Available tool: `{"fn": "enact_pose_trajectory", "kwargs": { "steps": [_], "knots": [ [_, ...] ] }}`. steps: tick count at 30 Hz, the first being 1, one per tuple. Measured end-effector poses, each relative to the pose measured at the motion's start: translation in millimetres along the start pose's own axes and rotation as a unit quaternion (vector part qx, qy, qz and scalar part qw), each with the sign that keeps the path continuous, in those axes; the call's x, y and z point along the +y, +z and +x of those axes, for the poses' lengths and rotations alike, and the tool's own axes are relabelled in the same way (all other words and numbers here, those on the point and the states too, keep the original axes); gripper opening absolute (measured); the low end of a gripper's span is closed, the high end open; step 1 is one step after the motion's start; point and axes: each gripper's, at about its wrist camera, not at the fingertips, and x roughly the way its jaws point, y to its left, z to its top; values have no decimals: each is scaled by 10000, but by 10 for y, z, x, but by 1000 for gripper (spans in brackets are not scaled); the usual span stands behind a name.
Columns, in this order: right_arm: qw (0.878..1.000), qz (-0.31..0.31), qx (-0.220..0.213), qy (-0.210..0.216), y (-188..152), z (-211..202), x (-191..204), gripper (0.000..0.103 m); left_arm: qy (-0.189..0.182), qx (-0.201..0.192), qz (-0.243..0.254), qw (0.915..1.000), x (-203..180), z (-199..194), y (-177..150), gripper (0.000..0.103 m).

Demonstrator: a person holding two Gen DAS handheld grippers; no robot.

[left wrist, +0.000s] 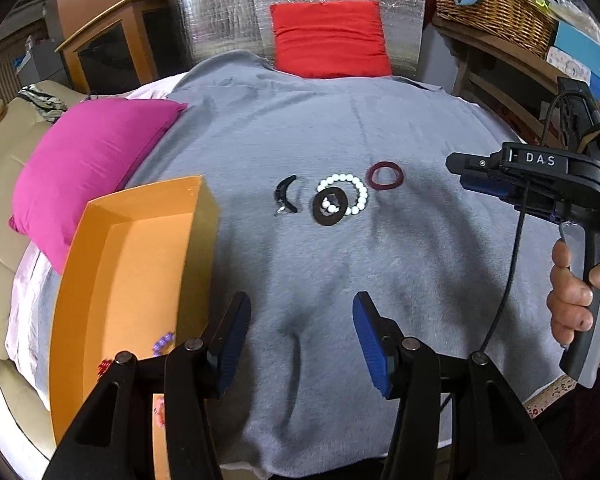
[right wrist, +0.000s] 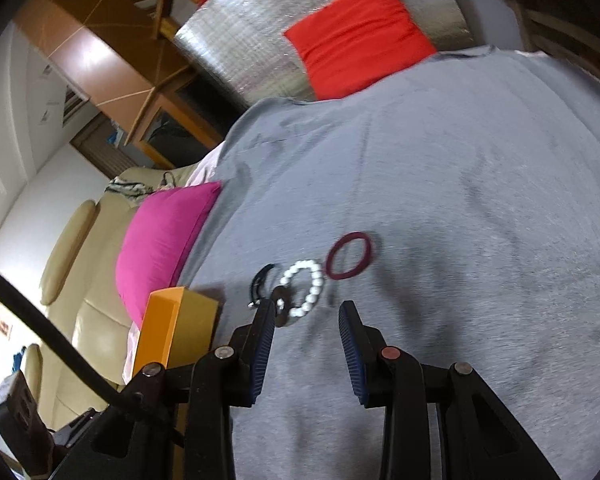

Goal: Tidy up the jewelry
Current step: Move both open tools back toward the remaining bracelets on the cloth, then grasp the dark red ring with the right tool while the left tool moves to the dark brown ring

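On the grey cloth (left wrist: 340, 120) lie a black hair clip (left wrist: 286, 196), a white bead bracelet (left wrist: 346, 190) overlapping a flat black ring (left wrist: 320, 216), and a maroon band (left wrist: 386, 176). My left gripper (left wrist: 300, 308) hovers open and empty in front of them, beside the orange box (left wrist: 140, 260). A hand (left wrist: 572, 300) holds my right gripper (left wrist: 466, 174) to the right of the maroon band. In the right wrist view, my right gripper (right wrist: 307, 312) is open with nothing between its pads, just short of the bracelet (right wrist: 304, 288), the maroon band (right wrist: 350, 256) and the clip (right wrist: 260, 280). Its left finger hides part of the black ring (right wrist: 281, 308).
The orange box holds purple beads (left wrist: 164, 340), a red piece (left wrist: 104, 366) and a pink piece (left wrist: 159, 412). A pink pillow (left wrist: 88, 160) lies beyond the box and a red pillow (left wrist: 328, 38) at the far edge. A wicker basket (left wrist: 492, 8) stands on shelving at the right.
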Motion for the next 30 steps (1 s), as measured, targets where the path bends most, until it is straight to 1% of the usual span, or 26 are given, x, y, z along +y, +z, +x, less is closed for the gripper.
{"fn": "enact_pose_trajectory", "kwargs": {
  "steps": [7, 11, 18, 23, 30],
  "knots": [
    [9992, 373, 114, -53, 131, 144, -244, 36, -4, 59, 122, 9999, -118, 333, 206, 54],
    [9989, 376, 250, -110, 175, 275, -269, 36, -2, 104, 138, 9999, -143, 481, 309, 54],
    [9981, 383, 431, -195, 238, 485, -300, 36, -33, 213, 103, 9997, -147, 663, 388, 54],
    [9970, 416, 584, -279, 255, 626, -338, 36, -71, 312, 41, 9995, -118, 765, 352, 54],
    [9943, 508, 797, -486, 226, 787, -372, 36, -166, 612, -115, 9979, -97, 986, 156, 54]
  ]
}}
